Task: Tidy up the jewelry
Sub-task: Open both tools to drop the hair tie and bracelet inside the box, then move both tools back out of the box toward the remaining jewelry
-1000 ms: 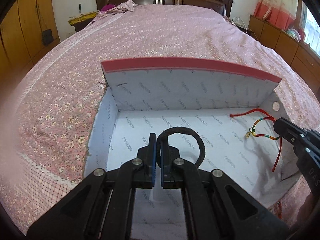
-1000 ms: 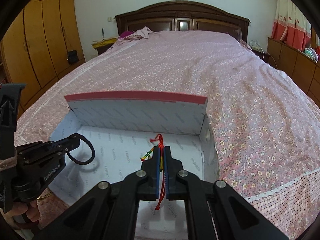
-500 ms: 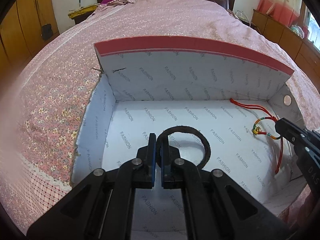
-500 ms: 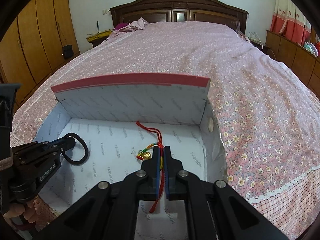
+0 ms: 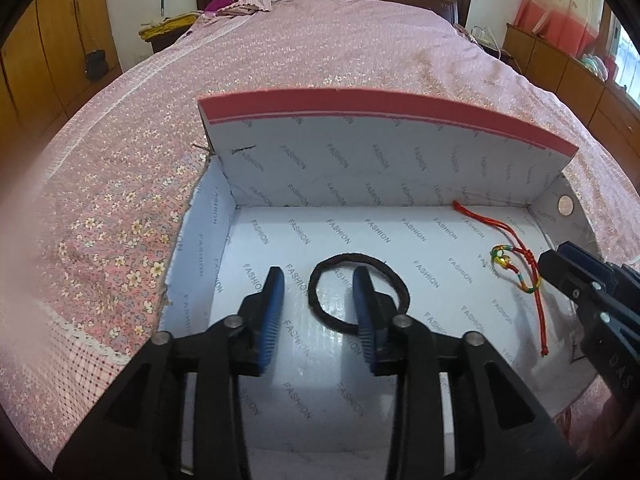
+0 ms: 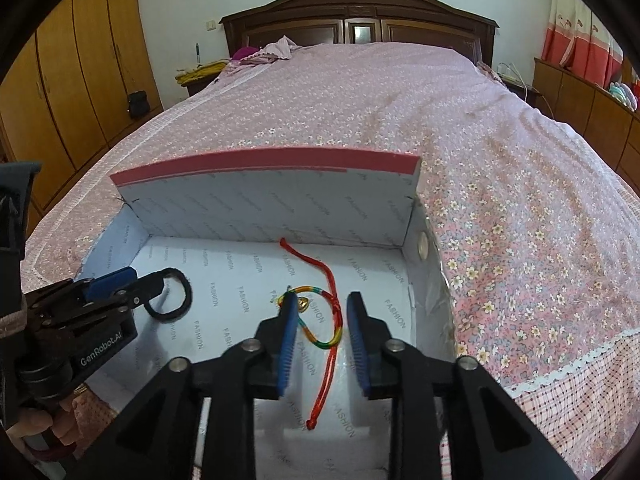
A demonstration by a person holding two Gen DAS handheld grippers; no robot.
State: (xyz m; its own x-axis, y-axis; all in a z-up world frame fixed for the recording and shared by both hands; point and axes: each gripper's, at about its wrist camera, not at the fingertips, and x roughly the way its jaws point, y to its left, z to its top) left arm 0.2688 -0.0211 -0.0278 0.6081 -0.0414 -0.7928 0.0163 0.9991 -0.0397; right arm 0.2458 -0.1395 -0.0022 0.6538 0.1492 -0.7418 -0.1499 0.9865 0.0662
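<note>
Left wrist view: my left gripper (image 5: 320,280) and right gripper (image 6: 322,308) have just opened over "FASHION"-printed box (image 5: 360,168); band (image 5: 320,300), cord (image 6: 326,344) lie loose inside.

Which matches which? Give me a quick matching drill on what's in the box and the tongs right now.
Things:
1. black band
2. red cord
3. box lid
4. left tongs

States:
A. standing upright at the box's far side
B. open, just released
C. lying flat, left part of box floor
D. lying between the open right tongs, right part of box floor

Pairs: 1-C, 2-D, 3-A, 4-B
</note>
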